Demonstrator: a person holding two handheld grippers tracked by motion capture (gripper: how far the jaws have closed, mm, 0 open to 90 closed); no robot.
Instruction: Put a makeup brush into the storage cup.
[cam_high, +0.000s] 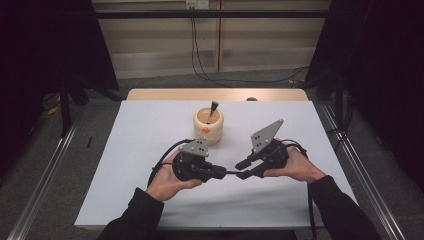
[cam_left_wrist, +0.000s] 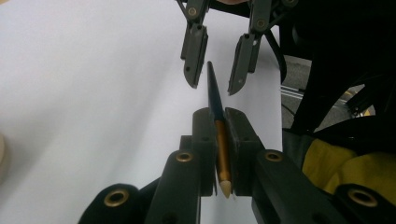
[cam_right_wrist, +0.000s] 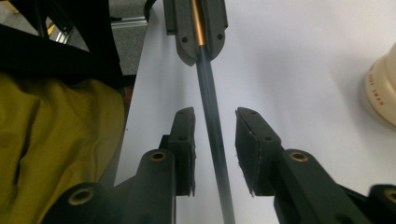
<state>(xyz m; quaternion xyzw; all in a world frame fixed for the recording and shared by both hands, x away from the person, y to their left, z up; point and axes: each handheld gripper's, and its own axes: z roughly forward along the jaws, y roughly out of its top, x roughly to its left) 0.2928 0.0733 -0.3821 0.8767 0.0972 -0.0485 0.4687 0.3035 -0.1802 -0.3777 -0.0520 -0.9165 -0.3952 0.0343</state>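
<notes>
1. The step in hand looks like a handover of a pen (cam_left_wrist: 215, 100) from one gripper to the other, above the front middle of the desk (cam_high: 140, 190).
2. The left gripper (cam_left_wrist: 217, 140) has its jaws clamped on the pen at its gold section, with the pale tip pointing back toward the person and the dark shaft reaching forward.
3. The right gripper (cam_right_wrist: 214, 149) has its jaws apart, one on each side of the dark shaft, not touching it.
4. The next move, as I judge it, calls for the right jaws to close squarely on the shaft before the left ones let go; the pen must stay centred between them.
5. A wooden cup (cam_high: 208, 126) stands behind the grippers near mid-desk, with a dark stick-like thing (cam_high: 213, 110) leaning in it. It is apart from both grippers and blocks nothing.
</notes>
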